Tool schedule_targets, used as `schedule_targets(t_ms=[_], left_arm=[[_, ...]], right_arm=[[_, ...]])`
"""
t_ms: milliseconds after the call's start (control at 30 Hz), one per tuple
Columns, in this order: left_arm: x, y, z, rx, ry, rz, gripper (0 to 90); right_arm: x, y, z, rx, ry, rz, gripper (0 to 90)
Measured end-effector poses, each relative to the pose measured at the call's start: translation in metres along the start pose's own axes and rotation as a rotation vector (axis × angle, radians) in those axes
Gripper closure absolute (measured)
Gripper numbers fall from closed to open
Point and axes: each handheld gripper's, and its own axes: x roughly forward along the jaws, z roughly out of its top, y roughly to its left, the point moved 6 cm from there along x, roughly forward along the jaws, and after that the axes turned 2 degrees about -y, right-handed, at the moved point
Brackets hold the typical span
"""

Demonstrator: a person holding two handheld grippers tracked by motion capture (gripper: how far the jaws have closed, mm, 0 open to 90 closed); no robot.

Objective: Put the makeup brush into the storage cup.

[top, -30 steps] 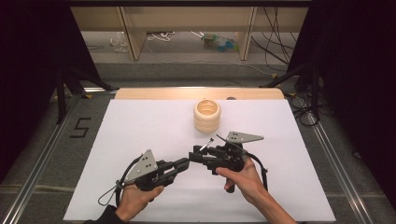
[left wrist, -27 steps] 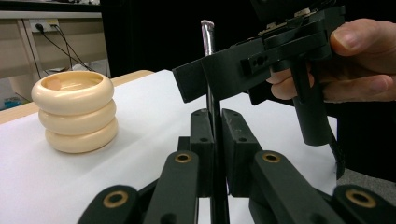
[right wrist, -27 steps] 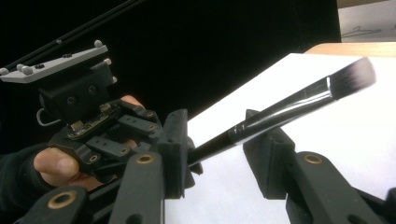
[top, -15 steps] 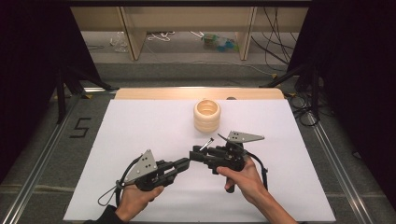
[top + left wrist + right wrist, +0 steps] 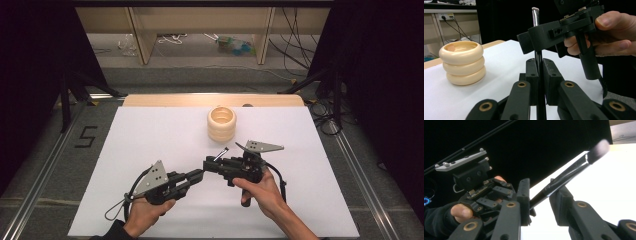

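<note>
A thin makeup brush (image 5: 220,152) with a black handle, silver ferrule and dark bristles stands up from my left gripper (image 5: 198,175), which is shut on the handle's lower end (image 5: 539,75). My right gripper (image 5: 207,164) reaches in from the right, its jaws on either side of the brush (image 5: 564,180) higher up. Those jaws have just been closing, with a gap still showing beside the handle. Both grippers meet low over the front middle of the white sheet (image 5: 150,140).
A cream pot made of three stacked rings (image 5: 221,122) stands behind the grippers at mid-table, also seen at left in the left gripper view (image 5: 461,62). A wooden strip (image 5: 165,100) borders the sheet's far edge. Dark curtains flank the table.
</note>
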Motion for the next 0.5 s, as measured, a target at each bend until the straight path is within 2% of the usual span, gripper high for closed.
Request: schedule_targets(t_ms=[233, 267, 300, 333, 433, 500], left_arm=[[0.0005, 0.0001, -0.0007, 0.006, 0.0, -0.007, 83.1], [0.0007, -0.0005, -0.0011, -0.003, 0.001, -0.006, 83.1], [0.0008, -0.0001, -0.0008, 0.009, 0.0, -0.009, 83.0], [0.0008, -0.0007, -0.0009, -0.004, -0.002, -0.007, 82.9], [0.0004, -0.0002, 0.0002, 0.015, -0.007, -0.015, 82.5], [0.0002, -0.0005, 0.0002, 0.009, -0.007, -0.014, 82.2]], right_arm=[[-0.0002, 0.002, 0.0007, 0.008, -0.007, 0.023, 76.8], [-0.0002, 0.0036, 0.0011, 0.015, -0.008, 0.031, 77.8], [-0.0001, 0.004, 0.0012, 0.009, -0.01, 0.035, 78.7], [-0.0001, 0.0046, 0.0015, 0.003, -0.013, 0.037, 79.5], [-0.0004, 0.0072, 0.0025, 0.006, -0.015, 0.05, 81.2], [-0.0005, 0.0088, 0.0031, 0.007, -0.019, 0.058, 82.7]])
